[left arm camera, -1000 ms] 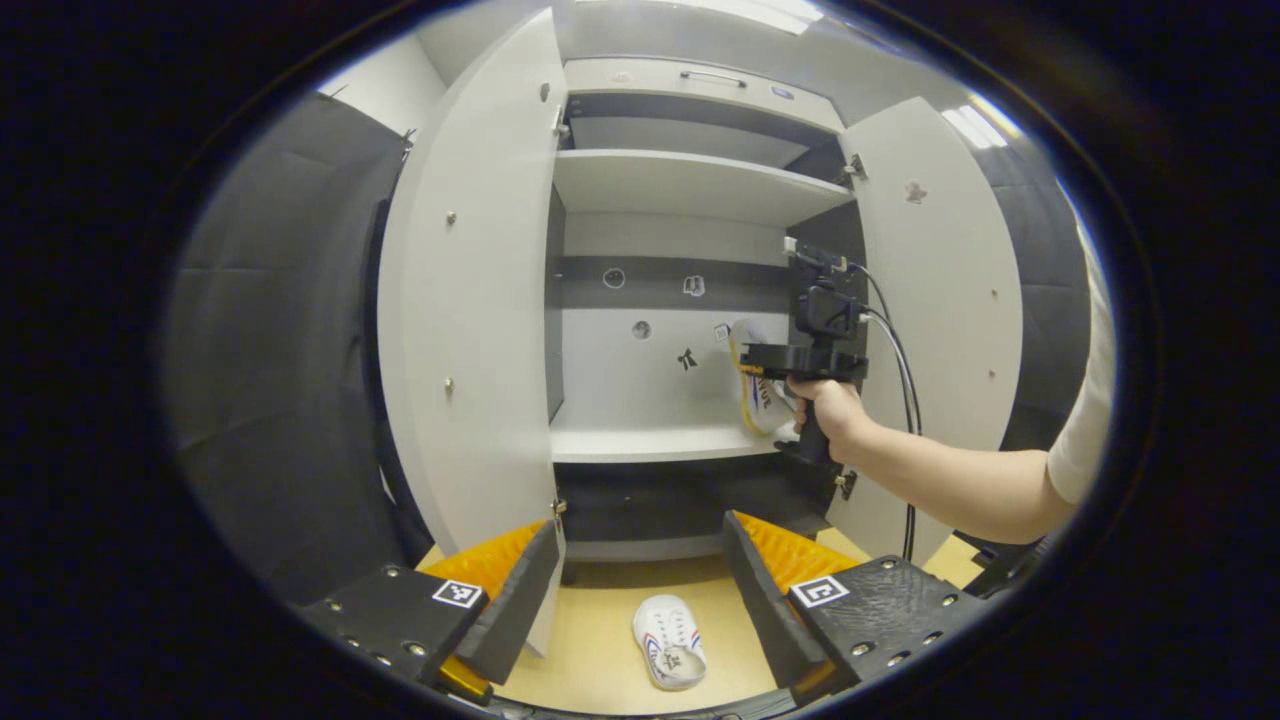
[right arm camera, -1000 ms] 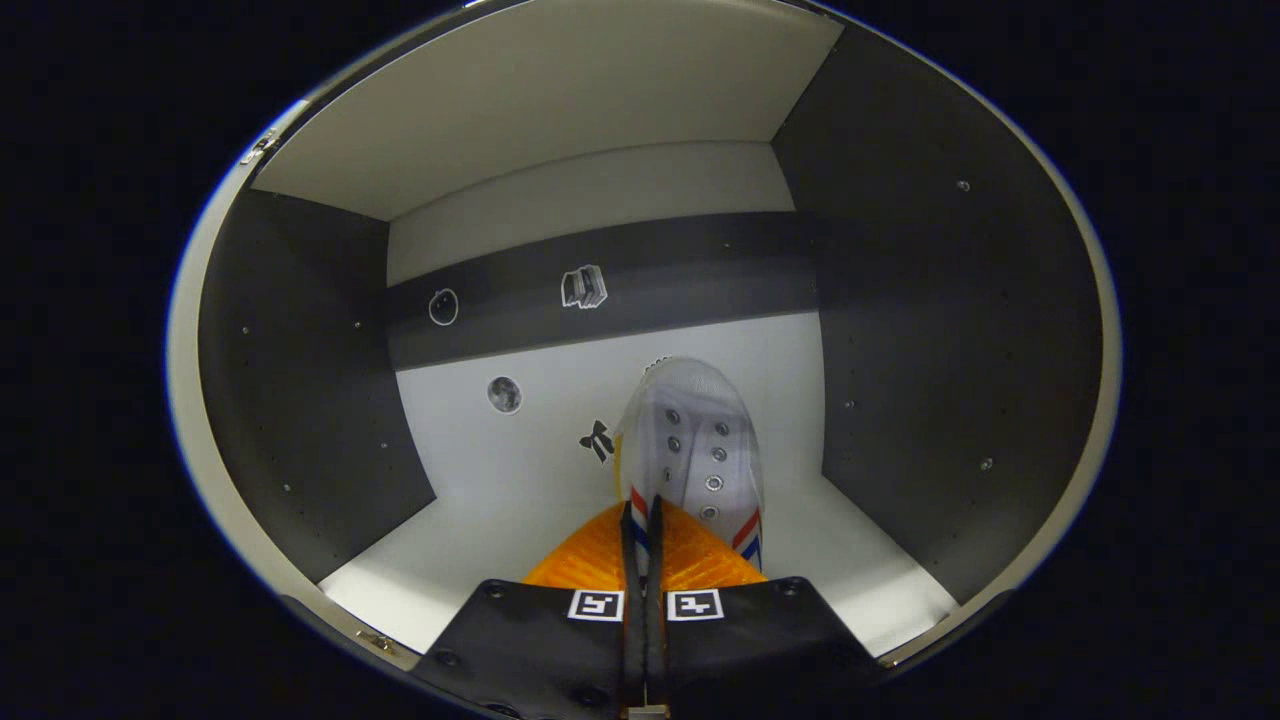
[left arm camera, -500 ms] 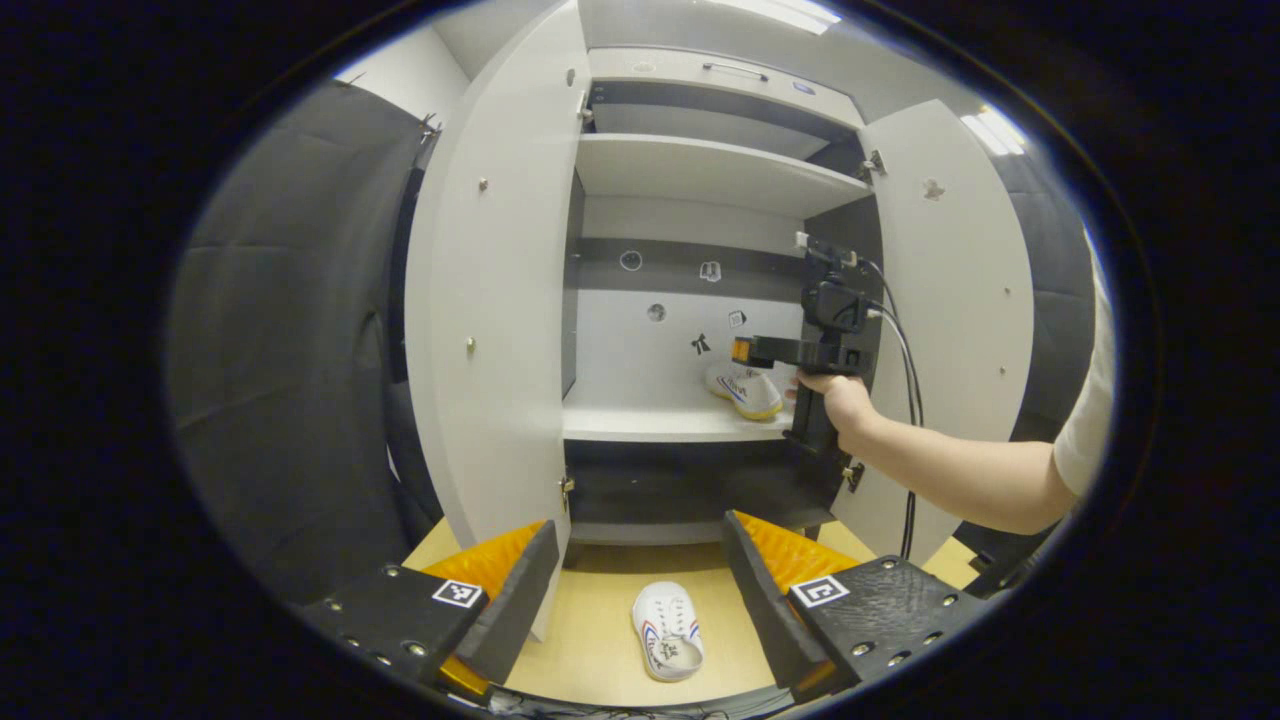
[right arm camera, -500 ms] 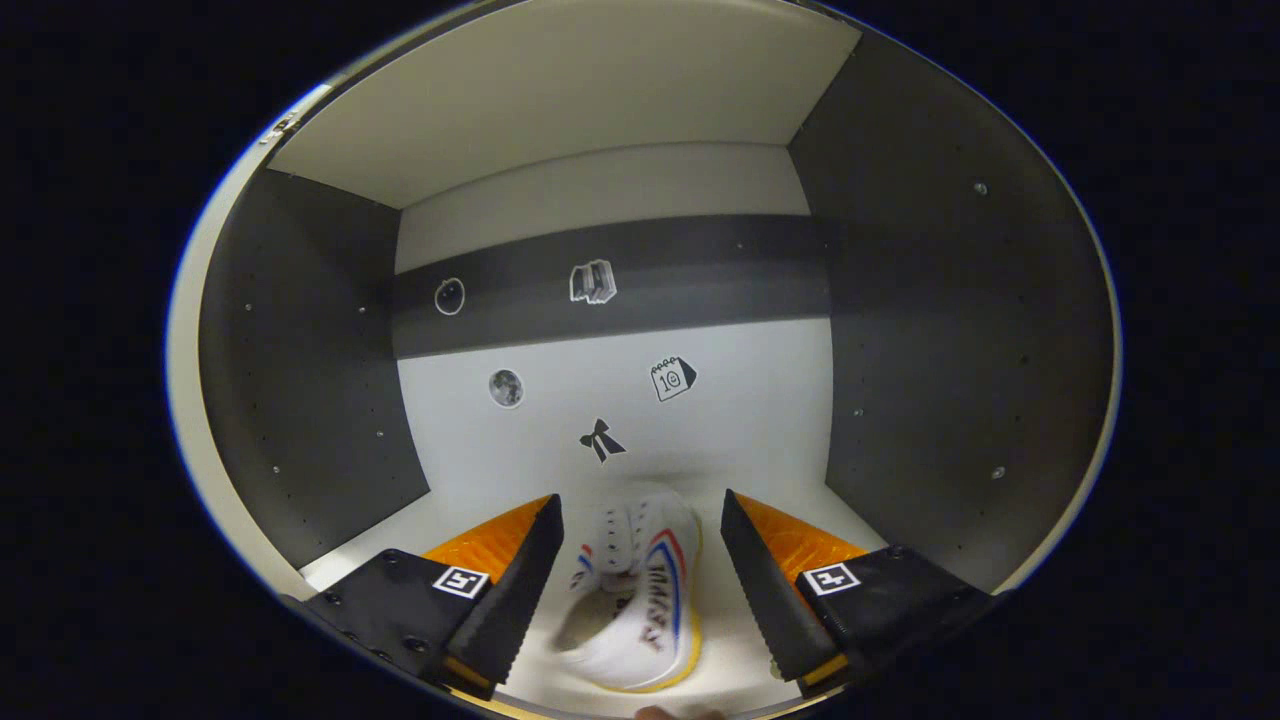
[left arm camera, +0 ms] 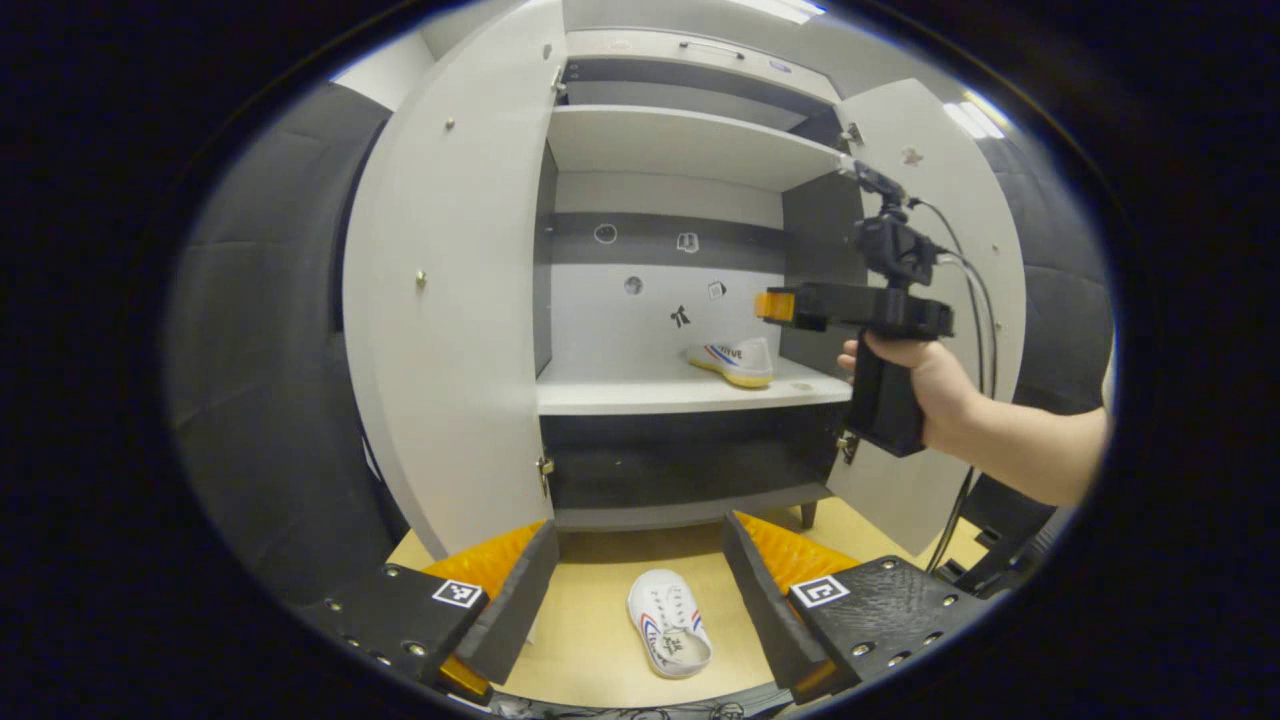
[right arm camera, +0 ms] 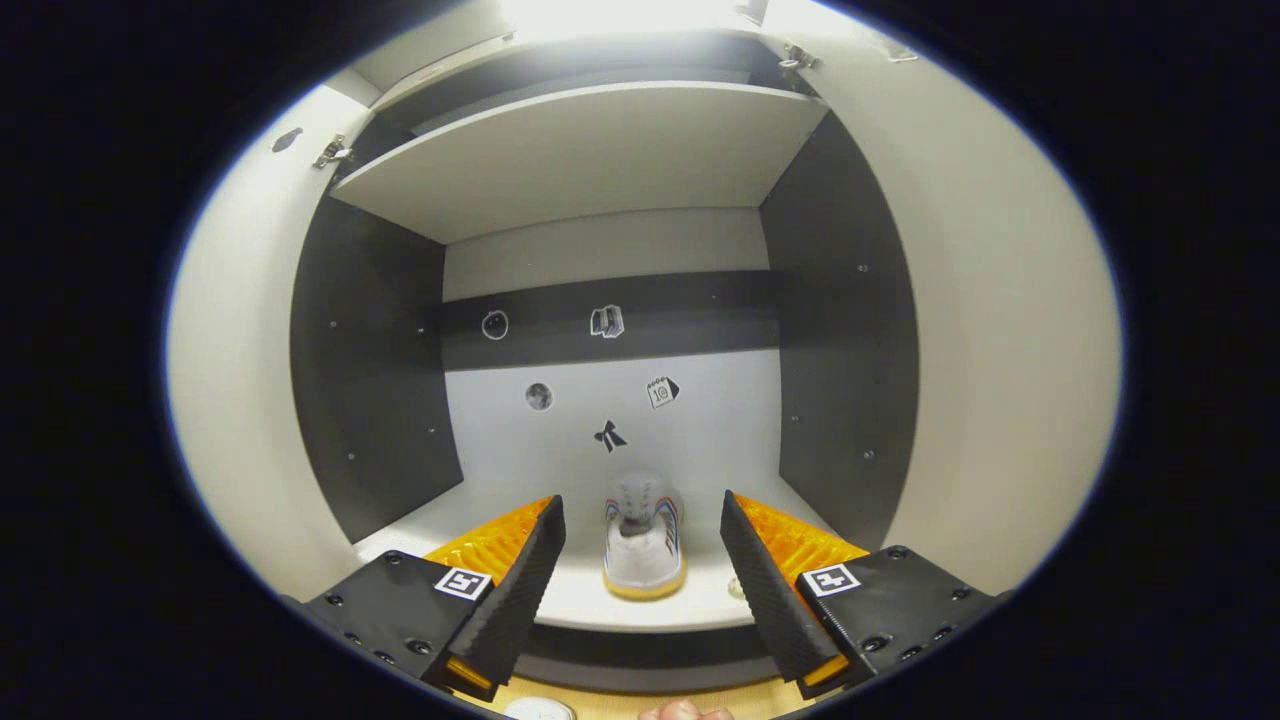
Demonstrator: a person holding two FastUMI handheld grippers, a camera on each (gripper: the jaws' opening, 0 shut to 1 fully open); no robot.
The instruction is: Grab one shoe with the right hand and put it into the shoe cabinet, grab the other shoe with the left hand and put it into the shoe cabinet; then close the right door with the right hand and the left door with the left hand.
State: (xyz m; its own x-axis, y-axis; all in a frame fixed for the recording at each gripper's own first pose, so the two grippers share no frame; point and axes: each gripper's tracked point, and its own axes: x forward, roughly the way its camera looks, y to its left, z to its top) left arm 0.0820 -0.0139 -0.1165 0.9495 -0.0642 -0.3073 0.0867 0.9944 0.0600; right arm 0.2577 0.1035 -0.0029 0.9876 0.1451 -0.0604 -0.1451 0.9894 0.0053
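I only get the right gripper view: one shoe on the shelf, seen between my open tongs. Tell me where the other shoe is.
Observer: The other shoe lies on the floor in front of the cabinet, toe towards it.
Operator: Report the left tongs.
Observer: The left tongs are open above that shoe and not touching it.
Operator: Give me my own tongs from outside.
Observer: The right tongs hang at the cabinet's opening near its right side, higher than the shelved shoe and apart from it.
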